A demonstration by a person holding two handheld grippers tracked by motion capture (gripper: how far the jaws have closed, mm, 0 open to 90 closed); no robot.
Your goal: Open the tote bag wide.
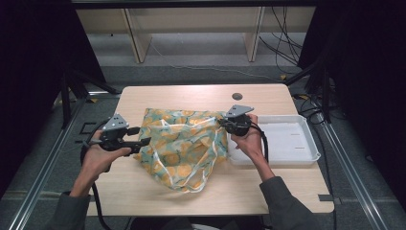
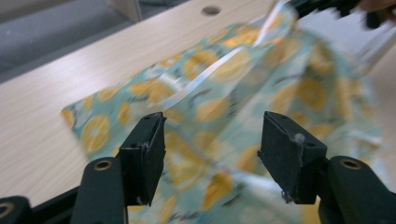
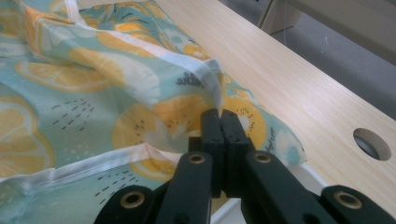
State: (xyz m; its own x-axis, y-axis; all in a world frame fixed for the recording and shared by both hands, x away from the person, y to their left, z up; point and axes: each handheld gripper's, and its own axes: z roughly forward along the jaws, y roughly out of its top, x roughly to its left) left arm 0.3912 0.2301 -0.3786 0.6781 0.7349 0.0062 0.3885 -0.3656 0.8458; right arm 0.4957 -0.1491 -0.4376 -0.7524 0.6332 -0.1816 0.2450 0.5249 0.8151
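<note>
Black right gripper [image 3: 219, 122] fingers are clamping the lemon-printed teal cloth bag's [image 1: 184, 141] edge; left gripper [image 2: 212, 151] fingers are standing apart, nothing between.

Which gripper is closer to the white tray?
Right. The right gripper sits at the white tray's left edge, shut on the lemon-print bag. The left gripper is across the bag, at its far left side.
</note>
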